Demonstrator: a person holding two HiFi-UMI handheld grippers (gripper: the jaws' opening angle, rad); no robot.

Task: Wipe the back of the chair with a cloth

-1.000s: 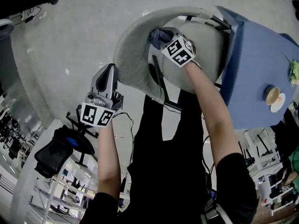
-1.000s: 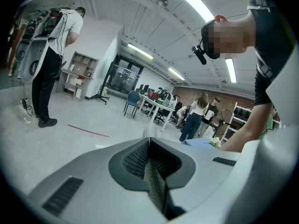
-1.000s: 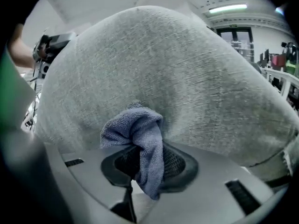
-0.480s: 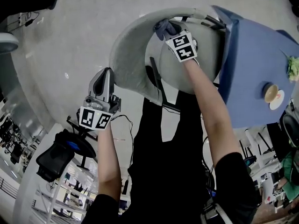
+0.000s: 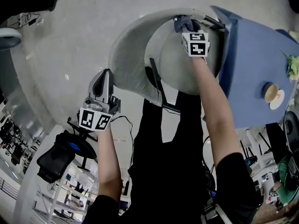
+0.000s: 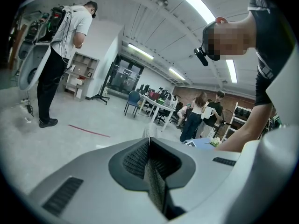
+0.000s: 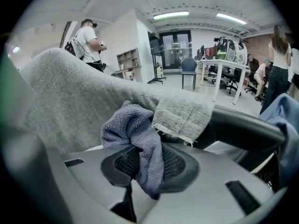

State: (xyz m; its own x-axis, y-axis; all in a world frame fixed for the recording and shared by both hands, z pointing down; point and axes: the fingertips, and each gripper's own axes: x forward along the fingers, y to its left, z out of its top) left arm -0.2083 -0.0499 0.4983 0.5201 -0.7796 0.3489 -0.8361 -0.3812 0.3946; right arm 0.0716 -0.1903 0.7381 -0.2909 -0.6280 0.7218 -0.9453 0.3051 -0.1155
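A grey fabric chair back (image 5: 128,45) curves round the chair's seat (image 5: 180,66) in the head view. My right gripper (image 5: 185,27) is shut on a crumpled blue-grey cloth (image 5: 183,22) and presses it against the inner top of the back, near the blue table. In the right gripper view the cloth (image 7: 133,132) bulges from the shut right gripper (image 7: 145,167) against the grey chair back (image 7: 70,92). My left gripper (image 5: 105,74) is shut and holds nothing, just outside the back's left end; the left gripper (image 6: 150,160) faces the open room.
A blue table (image 5: 257,59) with a cup on a saucer (image 5: 272,93) and a green plant (image 5: 293,68) stands right against the chair. The chair's black armrest (image 7: 245,122) lies just beyond the cloth. A black office chair (image 5: 58,153) stands lower left. Several people stand around the room.
My right gripper has slid the cloth to the right along the inside of the chair back, toward the table. The left gripper has hardly moved.
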